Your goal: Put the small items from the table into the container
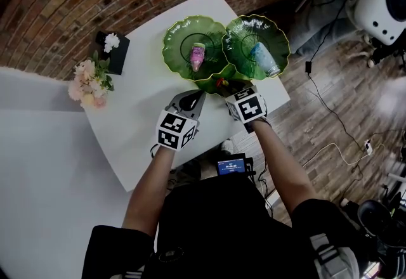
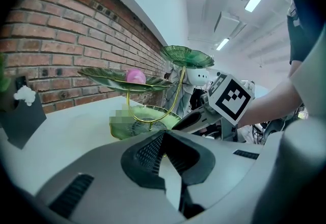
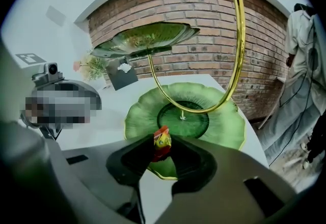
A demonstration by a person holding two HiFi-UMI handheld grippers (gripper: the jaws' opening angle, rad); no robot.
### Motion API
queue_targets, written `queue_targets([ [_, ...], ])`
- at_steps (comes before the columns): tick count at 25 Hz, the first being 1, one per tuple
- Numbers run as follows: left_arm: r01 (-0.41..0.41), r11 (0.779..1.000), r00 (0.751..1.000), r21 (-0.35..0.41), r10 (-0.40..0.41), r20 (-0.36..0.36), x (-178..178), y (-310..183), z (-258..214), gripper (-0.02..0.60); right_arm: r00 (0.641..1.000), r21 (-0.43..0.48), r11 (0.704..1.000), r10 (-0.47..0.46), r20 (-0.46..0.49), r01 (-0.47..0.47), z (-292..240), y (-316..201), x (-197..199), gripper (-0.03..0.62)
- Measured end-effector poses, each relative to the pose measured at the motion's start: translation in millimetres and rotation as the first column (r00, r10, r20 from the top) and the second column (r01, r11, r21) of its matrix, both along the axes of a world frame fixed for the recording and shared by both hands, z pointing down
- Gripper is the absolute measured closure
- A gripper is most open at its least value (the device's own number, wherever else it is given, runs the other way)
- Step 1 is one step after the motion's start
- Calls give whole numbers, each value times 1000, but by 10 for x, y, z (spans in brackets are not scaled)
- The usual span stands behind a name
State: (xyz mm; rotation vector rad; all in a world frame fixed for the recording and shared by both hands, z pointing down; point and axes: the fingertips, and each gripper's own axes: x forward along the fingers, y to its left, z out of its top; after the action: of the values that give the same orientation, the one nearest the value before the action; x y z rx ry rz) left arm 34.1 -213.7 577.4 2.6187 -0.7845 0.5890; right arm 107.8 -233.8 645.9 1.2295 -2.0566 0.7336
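A three-tier stand of green leaf-shaped plates stands on the white table point(image 1: 136, 97). A small red and yellow wrapped candy point(image 3: 162, 141) hangs over the near rim of the lowest plate point(image 3: 229, 126), and my right gripper point(image 3: 162, 148) is shut on it. In the head view the candy point(image 1: 221, 83) shows at that gripper's point(image 1: 227, 89) tips. A pink item point(image 1: 198, 54) lies on the upper left plate point(image 1: 177, 49), a blue and white one point(image 1: 263, 59) on the upper right plate point(image 1: 279, 40). My left gripper point(image 1: 192, 100) rests beside the stand, shut and empty point(image 2: 163, 139).
A gold curved stem point(image 3: 237, 55) arches over the lowest plate, with the upper plates overhead. Pink flowers point(image 1: 89, 84) and a black card holder point(image 1: 113, 49) stand at the table's far left. The table's edge lies just right of the stand, and cables point(image 1: 336, 119) cross the wooden floor beyond it.
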Motion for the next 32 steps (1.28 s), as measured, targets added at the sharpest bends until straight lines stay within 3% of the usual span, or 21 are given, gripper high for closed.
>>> queue_targets([
  [12,7,1000,1000,31,-6,-13,-84,48,-140,572,999,62,997,33,33,-35,-221,-33,19,445],
  [26,-20,996,996,83,27,-87,47,144,-489,572,990,235,966,86,112,-111,-823,111,84,444],
  [30,-23,996,993,86,33,-112,86,201,-546,572,984,275,953,85,158,-127,-973,247,30,454],
  [32,-30,996,992,83,39,-120,100,237,-558,572,983,302,944,82,166,-130,-1048,313,2,511],
])
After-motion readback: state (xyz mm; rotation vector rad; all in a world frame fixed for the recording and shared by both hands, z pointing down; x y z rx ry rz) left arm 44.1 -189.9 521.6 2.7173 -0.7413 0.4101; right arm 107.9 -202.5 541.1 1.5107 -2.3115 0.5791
